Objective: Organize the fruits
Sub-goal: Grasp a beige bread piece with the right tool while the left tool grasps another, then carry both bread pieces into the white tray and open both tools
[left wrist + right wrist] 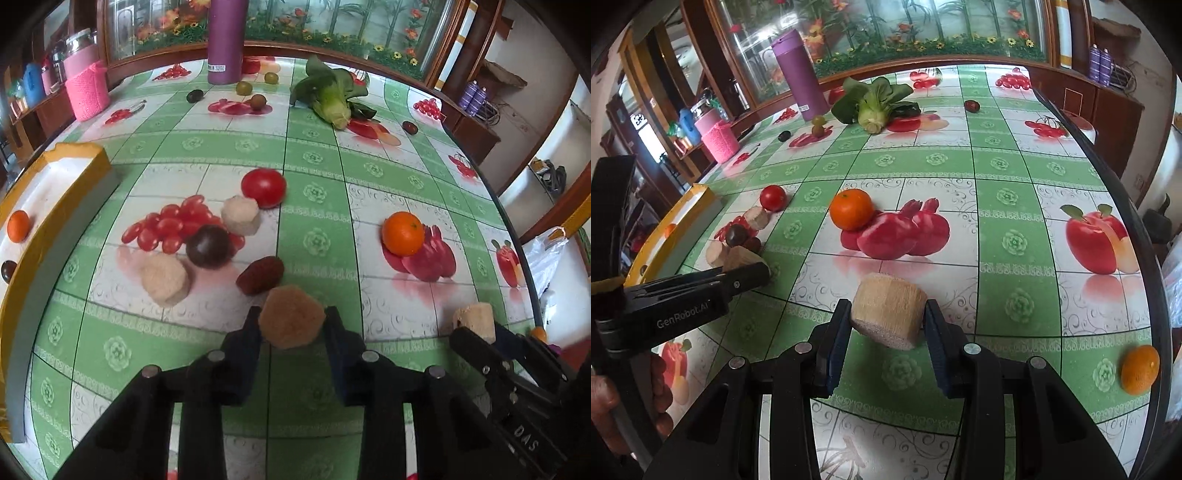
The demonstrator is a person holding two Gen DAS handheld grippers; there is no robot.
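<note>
My left gripper (291,321) is shut on a tan sugarcane chunk (291,317), held just above the table. My right gripper (886,314) is shut on another pale sugarcane chunk (888,314); it also shows in the left wrist view (474,321). On the table lie a tomato (264,186), an orange (402,233), a dark plum (208,246), a red date (260,275) and two more sugarcane chunks (166,278) (241,215). A yellow-rimmed tray (79,162) at the left holds a small orange (17,226) and a dark fruit (8,270).
A purple bottle (226,40), green grapes (243,88), a dark grape (194,96), bok choy (332,96) and a dark fruit (410,127) lie at the table's far side. A pink basket (88,90) stands far left. Another orange (1140,369) sits near the right edge.
</note>
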